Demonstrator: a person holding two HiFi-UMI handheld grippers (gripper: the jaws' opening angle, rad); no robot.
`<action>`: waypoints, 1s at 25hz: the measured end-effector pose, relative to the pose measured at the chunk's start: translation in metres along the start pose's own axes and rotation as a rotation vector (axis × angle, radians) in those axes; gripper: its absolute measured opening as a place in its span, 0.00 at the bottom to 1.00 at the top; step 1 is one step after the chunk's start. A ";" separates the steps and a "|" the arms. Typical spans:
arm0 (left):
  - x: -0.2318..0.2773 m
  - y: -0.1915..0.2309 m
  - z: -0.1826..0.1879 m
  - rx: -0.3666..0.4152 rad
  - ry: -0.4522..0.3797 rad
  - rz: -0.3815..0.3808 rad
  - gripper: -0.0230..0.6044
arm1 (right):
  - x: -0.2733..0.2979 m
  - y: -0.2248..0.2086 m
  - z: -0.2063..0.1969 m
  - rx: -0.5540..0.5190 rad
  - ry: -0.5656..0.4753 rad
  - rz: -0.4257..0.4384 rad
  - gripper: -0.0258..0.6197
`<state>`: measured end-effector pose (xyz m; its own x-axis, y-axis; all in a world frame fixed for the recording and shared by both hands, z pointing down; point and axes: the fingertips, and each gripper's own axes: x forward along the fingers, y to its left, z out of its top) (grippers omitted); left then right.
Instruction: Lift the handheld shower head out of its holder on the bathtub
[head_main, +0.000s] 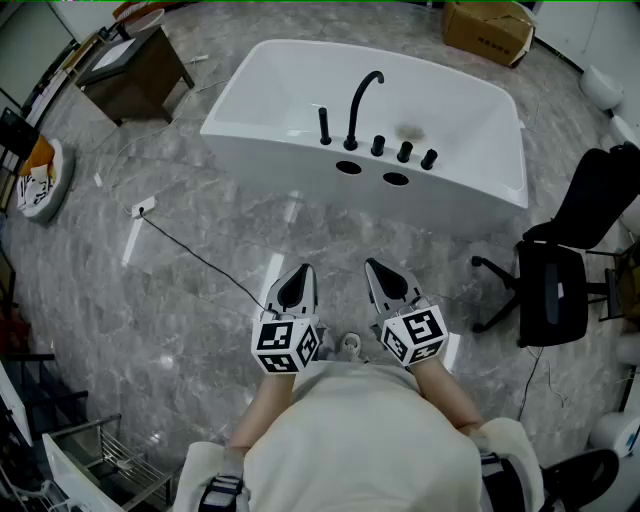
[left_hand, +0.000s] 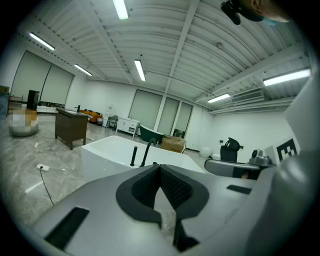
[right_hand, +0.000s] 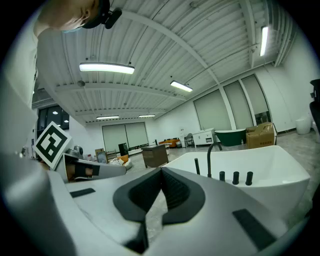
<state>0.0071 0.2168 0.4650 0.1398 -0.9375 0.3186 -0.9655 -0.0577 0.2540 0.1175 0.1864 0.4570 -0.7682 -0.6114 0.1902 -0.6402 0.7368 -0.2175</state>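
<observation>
A white freestanding bathtub (head_main: 470, 120) stands on the grey marble floor. On its near rim sit a black curved spout (head_main: 360, 100), three black knobs (head_main: 403, 152) and, leftmost, the upright black handheld shower head (head_main: 325, 126) in its holder. Both grippers hover close to my body, well short of the tub. My left gripper (head_main: 300, 268) is shut with nothing in it, and my right gripper (head_main: 372, 264) is also shut and empty. The left gripper view shows the shower head (left_hand: 133, 156) beyond the shut left gripper (left_hand: 160, 167). In the right gripper view the shower head (right_hand: 196, 166) stands beyond the right gripper (right_hand: 161, 172).
A black office chair (head_main: 570, 270) stands right of the tub. At the back left is a brown cabinet (head_main: 135, 70), at the back right a cardboard box (head_main: 490, 28). A black cable with a white plug (head_main: 142, 209) runs across the floor on the left.
</observation>
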 end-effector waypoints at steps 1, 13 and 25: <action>-0.004 0.001 -0.001 0.007 0.000 0.011 0.07 | -0.004 0.001 0.001 -0.002 0.000 0.006 0.07; -0.015 0.009 0.006 0.035 -0.021 0.073 0.07 | -0.016 0.002 0.019 -0.040 -0.053 0.029 0.07; -0.012 0.013 0.001 0.010 0.005 0.095 0.07 | -0.013 0.002 0.016 -0.041 -0.029 0.058 0.07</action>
<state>-0.0070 0.2269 0.4637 0.0485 -0.9371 0.3457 -0.9765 0.0282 0.2135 0.1258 0.1911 0.4383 -0.8044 -0.5747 0.1505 -0.5940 0.7823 -0.1875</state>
